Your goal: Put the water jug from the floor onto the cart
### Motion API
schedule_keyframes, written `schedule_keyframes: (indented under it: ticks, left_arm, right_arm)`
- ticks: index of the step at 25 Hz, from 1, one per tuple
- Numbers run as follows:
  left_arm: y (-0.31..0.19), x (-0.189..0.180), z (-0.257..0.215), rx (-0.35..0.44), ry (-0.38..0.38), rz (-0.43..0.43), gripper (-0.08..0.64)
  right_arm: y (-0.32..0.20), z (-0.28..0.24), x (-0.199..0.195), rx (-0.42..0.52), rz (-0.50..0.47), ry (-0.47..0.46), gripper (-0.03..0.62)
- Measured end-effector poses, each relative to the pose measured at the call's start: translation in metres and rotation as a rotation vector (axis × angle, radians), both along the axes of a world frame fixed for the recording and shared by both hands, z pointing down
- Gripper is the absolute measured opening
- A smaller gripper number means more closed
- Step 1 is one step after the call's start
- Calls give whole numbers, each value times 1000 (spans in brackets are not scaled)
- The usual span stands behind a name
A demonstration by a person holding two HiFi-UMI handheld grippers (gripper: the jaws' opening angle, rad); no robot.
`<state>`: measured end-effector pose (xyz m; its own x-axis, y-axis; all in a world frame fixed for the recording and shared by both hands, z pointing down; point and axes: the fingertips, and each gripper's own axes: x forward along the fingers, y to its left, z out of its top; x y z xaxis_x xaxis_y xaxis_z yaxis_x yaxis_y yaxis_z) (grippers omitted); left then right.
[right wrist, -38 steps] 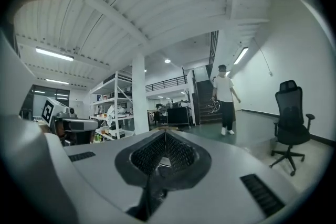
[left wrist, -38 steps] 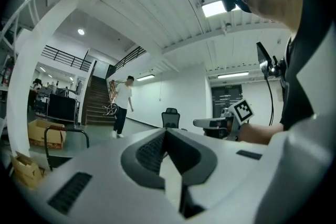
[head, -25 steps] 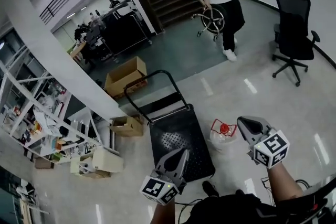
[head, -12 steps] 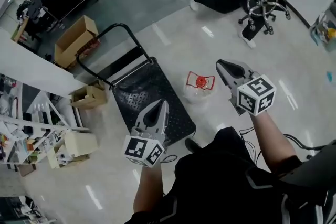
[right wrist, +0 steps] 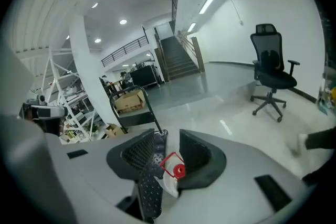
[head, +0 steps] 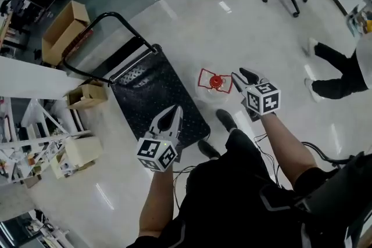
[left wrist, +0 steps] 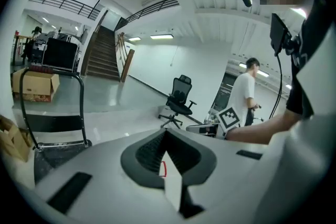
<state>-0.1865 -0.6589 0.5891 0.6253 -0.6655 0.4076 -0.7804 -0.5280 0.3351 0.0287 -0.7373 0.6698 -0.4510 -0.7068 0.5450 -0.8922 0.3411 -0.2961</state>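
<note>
water jug stands on the floor, not yet lifted. it lies just off the cart deck's 3 o'clock edge. in the head view it sits at 12 o'clock from the person.

right gripper is just at the jug's 3 o'clock, apart from it. its jaws are opening. in the right gripper view the jug is framed in the gap, but nothing is pinched yet. left gripper is held over the cart's near corner, at about 8 o'clock from the jug. its jaws are clenched together on nothing.

step in hand, as judged: approach for the lift.
- the red carry handle should be taken squarely, pads closed fully before any raise.
- the left gripper would be better opened and brought to the jug's body, since a full jug is likely to swing.
- the jug should be set down well inside the deck.

materials:
- jug: clear rounded plastic, red cap, thin red handle.
- cart: flat black studded deck, bent black tube handle at 11 o'clock.
- floor: pale, glossy, likely slick.
- jaw pads: black, ribbed.
</note>
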Motion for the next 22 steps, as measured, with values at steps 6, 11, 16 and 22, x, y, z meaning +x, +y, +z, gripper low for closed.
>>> schedule_keyframes:
  ticks: [6, 11, 16, 22]
  left_arm:
    - [-26, 23, 74, -170, 1, 22, -8]
    - [-18, 31, 151, -375, -25, 39, -8]
    - [7, 52, 193, -532, -45, 90, -8]
    - [0, 44, 220, -575, -61, 73, -8]
  right_arm:
    - [-26, 98, 12, -162, 6, -14, 130]
    - [-29, 188, 24, -342, 48, -16, 130]
    - [-19, 261, 41, -535, 127, -36, 173]
    - [-19, 322, 37, -636, 149, -51, 198]
